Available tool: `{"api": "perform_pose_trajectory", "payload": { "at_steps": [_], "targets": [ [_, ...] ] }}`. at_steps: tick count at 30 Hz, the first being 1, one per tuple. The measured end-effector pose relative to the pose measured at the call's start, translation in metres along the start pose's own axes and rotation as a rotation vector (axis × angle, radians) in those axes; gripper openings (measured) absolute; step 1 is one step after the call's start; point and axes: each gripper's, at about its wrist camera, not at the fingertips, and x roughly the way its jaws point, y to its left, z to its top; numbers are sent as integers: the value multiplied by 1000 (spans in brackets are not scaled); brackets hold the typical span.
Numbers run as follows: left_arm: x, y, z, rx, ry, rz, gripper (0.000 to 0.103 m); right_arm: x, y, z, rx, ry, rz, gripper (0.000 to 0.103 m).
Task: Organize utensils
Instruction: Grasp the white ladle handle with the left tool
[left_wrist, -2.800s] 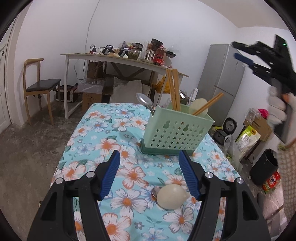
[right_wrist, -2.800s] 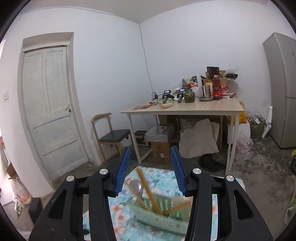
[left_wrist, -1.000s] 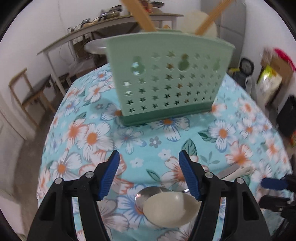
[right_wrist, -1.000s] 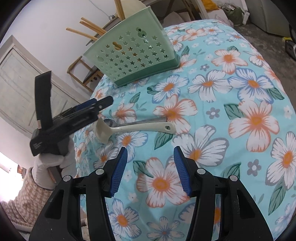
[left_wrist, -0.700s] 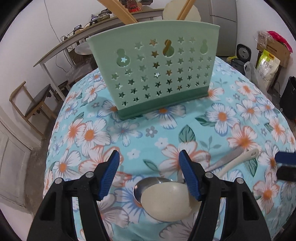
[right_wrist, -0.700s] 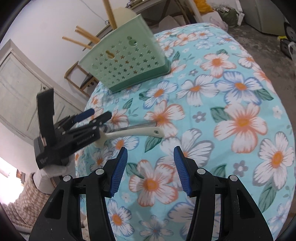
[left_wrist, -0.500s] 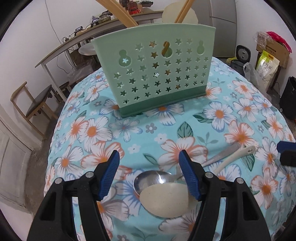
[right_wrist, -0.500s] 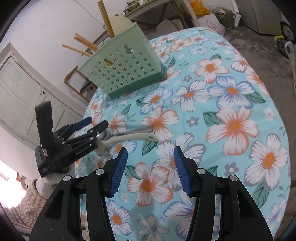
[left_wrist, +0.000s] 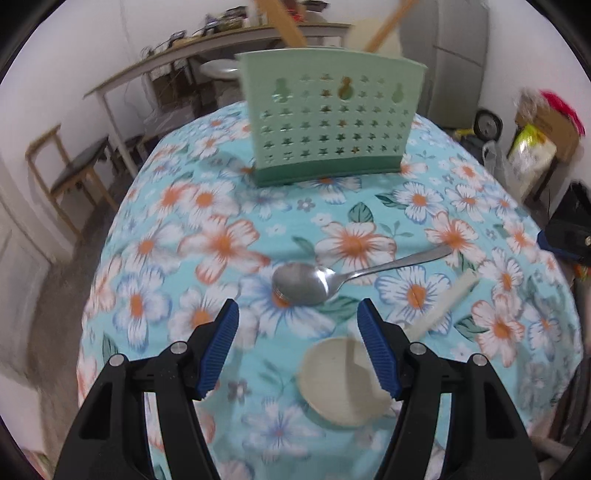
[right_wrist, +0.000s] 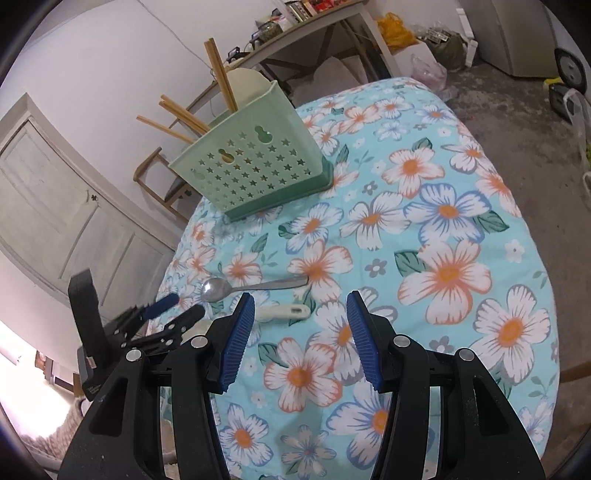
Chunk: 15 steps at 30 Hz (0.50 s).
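A steel spoon (left_wrist: 301, 282) (right_wrist: 251, 286) lies on the floral tablecloth (left_wrist: 221, 240), its handle running to the right. Nearer the table's edge lies a cream plastic spoon (left_wrist: 340, 387), with its handle (right_wrist: 288, 313) showing in the right wrist view. My left gripper (left_wrist: 297, 314) (right_wrist: 166, 314) hovers open above the cream bowl, whose rim is partly covered by the right finger; the pads do not press on it. My right gripper (right_wrist: 299, 299) is open and holds nothing, above the cloth just right of the cream handle. A green perforated caddy (left_wrist: 332, 122) (right_wrist: 255, 173) stands at the back with chopsticks and a cream utensil in it.
The round table's edge (right_wrist: 546, 295) drops to a concrete floor. Behind it stand a wooden chair (left_wrist: 70, 173), a cluttered long table (left_wrist: 184, 66) and a fridge (left_wrist: 458, 55). Bags and boxes (left_wrist: 543, 136) sit on the floor at right. A person's gloved hand holds the left gripper.
The cream spoon, which lay over the steel spoon's bowl, now lies apart from it and nearer the table's edge. The left gripper has drawn back and to the left. Both stay open.
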Motion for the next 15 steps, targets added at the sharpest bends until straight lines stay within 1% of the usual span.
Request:
{"api": "perform_pose_trajectory", "payload": {
  "at_steps": [2, 5, 10, 12, 15],
  "targets": [
    [-10, 8, -4, -58, -21, -34, 64, 0, 0, 1, 2, -1, 6, 51],
    [-24, 18, -12, -150, -41, -117, 64, 1, 1, 1, 6, 0, 10, 51],
    [-35, 34, -31, -309, 4, -312, 64, 2, 4, 1, 4, 6, 17, 51],
    [-35, 34, -41, -324, 21, -349, 64, 3, 6, 1, 1, 7, 23, 51],
    [-26, 36, -55, -358, 62, -375, 64, 6, 7, 1, 1, 13, 29, 51]
  ]
}}
